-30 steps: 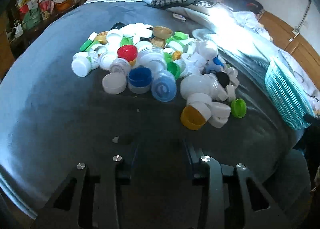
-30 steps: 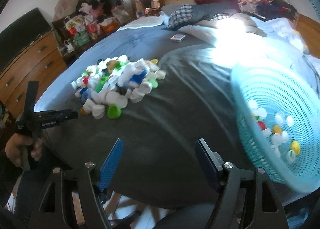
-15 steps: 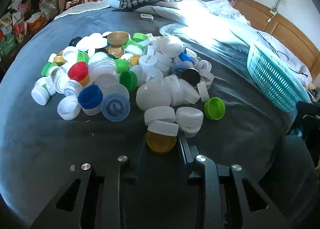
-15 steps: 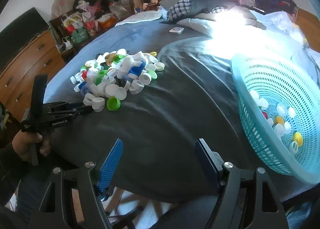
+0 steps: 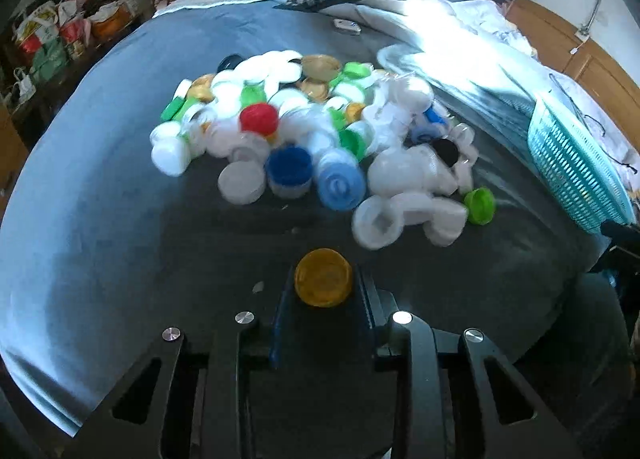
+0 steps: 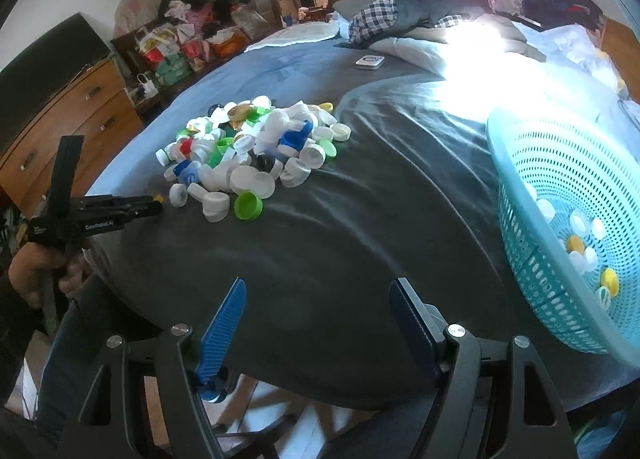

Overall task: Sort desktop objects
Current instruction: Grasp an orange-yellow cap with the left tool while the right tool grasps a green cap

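My left gripper (image 5: 323,286) is shut on a yellow bottle cap (image 5: 323,277) and holds it above the dark blanket, in front of the pile of caps (image 5: 304,139). In the right wrist view the left gripper (image 6: 156,201) shows at the left, by the pile's (image 6: 256,151) near edge. My right gripper (image 6: 318,315) is open and empty over the bed's near edge. A teal mesh basket (image 6: 532,243) with several caps inside sits to its right; it also shows in the left wrist view (image 5: 576,171).
A green cap (image 5: 480,205) lies at the pile's right edge. A small white device (image 6: 370,61) lies farther up the bed, with rumpled bedding and a plaid cloth (image 6: 372,21) behind. A wooden dresser (image 6: 60,119) stands at the left.
My left gripper closed on the yellow cap at the pile's near edge and drew back with it. The right gripper stayed open and hardly moved.
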Motion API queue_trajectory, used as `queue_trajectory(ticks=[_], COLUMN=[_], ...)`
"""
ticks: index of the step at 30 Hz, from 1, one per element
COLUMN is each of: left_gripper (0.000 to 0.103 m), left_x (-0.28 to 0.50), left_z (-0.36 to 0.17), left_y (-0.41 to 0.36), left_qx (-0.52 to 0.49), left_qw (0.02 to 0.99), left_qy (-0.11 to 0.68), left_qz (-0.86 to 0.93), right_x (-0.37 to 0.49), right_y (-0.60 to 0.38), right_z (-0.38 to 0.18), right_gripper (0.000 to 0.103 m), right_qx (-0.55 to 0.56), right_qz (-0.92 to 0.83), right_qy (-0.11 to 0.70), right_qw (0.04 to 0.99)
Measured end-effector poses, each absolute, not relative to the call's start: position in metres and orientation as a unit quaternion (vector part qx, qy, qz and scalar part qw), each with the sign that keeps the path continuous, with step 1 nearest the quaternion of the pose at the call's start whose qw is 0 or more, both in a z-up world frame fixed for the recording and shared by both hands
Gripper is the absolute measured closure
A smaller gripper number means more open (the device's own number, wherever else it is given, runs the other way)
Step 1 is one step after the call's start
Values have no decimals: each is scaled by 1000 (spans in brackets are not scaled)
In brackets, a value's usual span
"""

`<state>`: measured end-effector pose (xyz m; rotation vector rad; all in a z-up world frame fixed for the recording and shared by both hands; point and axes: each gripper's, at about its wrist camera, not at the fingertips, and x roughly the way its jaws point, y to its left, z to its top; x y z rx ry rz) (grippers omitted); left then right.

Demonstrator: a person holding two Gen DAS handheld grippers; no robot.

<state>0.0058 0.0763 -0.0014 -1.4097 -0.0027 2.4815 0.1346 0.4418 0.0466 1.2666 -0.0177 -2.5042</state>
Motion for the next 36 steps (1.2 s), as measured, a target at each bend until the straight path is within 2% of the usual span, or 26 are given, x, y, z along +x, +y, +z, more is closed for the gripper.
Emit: queue_trajectory(ticks=[4, 8, 10, 11, 12, 13, 15, 17, 23, 30, 32, 34, 36], left_gripper=[76, 67, 66, 67, 79, 79, 79, 79, 79, 79, 79, 79, 79], left_x=[12, 13, 15, 16, 16, 17, 20, 22, 21, 19, 18, 17, 18], left_z=[-6, -9, -9, -9, -9, -8, -5, -4, -5, -9, -10, -11, -11], left_y=[75, 73, 75, 76, 76, 75, 74, 72, 62, 57, 56, 56, 56], left_qx=[-477, -471, -466, -465, -464, -463, -455, -451, -451, -456, -457, -458, -457], left_qw=[142, 138, 135, 134, 129, 126, 127, 127, 113, 113, 114, 114, 114], left_qy=[-1, -11, -8, -6, -3, -3, -8, -16, -39, -55, -59, -61, -61], left_qz=[867, 871, 874, 875, 876, 877, 881, 883, 884, 881, 880, 880, 880], right_x=[136, 135, 135, 134, 133, 130, 123, 112, 71, 47, 43, 40, 37], right_y=[440, 441, 439, 437, 434, 431, 421, 405, 347, 310, 309, 310, 313], right_z=[47, 47, 48, 49, 49, 49, 48, 45, 23, -4, -9, -13, -17], right_gripper=[24, 24, 24, 24, 24, 25, 41, 46, 48, 49, 49, 52, 66], right_qx=[445, 448, 447, 446, 446, 446, 445, 439, 442, 451, 457, 460, 466], right_qz=[-880, -879, -878, -878, -878, -877, -873, -872, -859, -854, -853, -853, -852], right_qy=[-1, -3, -1, 0, 1, -2, -8, 0, 44, 119, 118, 119, 108], right_qw=[168, 166, 169, 172, 175, 180, 201, 218, 252, 228, 222, 217, 213])
